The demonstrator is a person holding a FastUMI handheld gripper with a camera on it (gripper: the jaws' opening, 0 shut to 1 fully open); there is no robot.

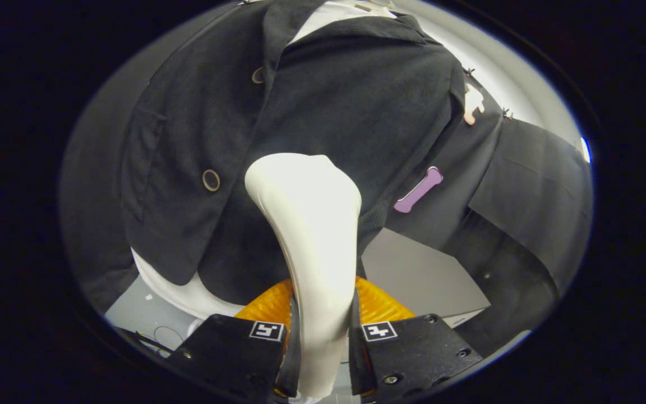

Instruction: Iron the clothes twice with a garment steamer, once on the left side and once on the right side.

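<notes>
We saw the dark jacket (323, 112) hanging just beyond the fingers, taking up most of the far space, its lower hem ending above a grey surface (418, 275) that lay open on the near right. A white undershirt (177, 292) peeked out below the hem on the left, and two buttons (211, 180) sat on the jacket's left front panel. To the right, dark cloth (530, 185) draped down beside a pale wall (502, 73), leaving little free room on that side. The gripper (323, 336) pointed forward and a little upward, its two fingers closed tight on the narrow handle of the white steamer (312, 224). The steamer's broad head rose between the fingers and met the jacket front near its middle, just right of the lower button.
</notes>
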